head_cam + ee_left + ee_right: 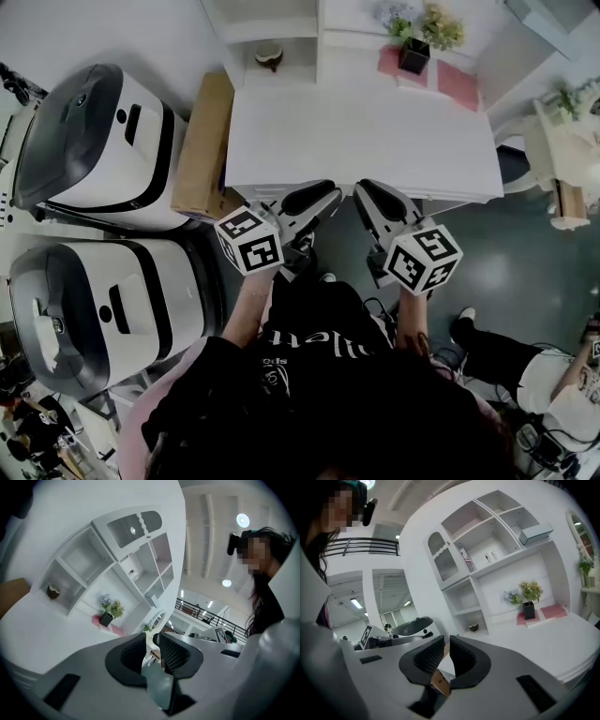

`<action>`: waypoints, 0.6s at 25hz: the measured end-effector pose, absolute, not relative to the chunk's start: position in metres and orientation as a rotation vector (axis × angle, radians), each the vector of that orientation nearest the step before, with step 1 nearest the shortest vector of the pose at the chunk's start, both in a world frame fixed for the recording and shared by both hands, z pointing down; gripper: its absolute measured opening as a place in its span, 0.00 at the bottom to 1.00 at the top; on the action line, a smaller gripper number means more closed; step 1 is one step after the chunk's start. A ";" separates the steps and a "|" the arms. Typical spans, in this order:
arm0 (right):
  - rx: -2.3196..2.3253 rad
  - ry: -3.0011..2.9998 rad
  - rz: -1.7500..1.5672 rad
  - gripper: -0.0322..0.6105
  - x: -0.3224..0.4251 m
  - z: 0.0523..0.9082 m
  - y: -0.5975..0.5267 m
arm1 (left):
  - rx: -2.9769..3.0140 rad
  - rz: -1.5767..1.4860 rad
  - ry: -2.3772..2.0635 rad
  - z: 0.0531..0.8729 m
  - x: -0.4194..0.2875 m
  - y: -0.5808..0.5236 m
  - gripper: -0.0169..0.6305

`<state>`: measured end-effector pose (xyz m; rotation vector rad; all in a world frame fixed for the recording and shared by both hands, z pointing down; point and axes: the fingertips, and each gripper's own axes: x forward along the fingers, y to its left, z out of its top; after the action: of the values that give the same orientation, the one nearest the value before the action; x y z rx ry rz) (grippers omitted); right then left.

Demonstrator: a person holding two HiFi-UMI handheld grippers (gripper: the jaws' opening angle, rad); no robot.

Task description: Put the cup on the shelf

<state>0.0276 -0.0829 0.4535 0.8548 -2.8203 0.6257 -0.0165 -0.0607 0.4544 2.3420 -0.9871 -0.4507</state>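
Closing empty: left gripper (298,202), right gripper (389,208) | at table (375,141) near edge | cup (269,54) in shelf (281,28)

The table (375,141) stands ahead, and the shelf (272,23) runs along its far side. The cup (269,54) sits in a low compartment at the shelf's left end. To the cup's right, at the back of the table, a plant (417,42) stands on mats (457,82). A box (202,145) lies along the table's left side. Just left of the box is the far machine (103,141), with the near machine (103,309) in front of it.
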 end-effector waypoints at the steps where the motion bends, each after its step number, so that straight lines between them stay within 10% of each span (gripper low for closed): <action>1: 0.847 -2.825 0.624 0.16 0.028 0.454 -0.077 | 2.344 -0.445 -0.999 0.456 -0.015 -0.054 0.18; 15: 0.775 -2.871 0.570 0.14 0.037 0.445 -0.035 | 2.357 -0.436 -1.106 0.454 -0.010 -0.007 0.12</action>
<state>0.0374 -0.0352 0.4446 0.7751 -2.8713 0.5702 -0.0099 -0.0074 0.4540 2.3566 -1.1063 -0.4364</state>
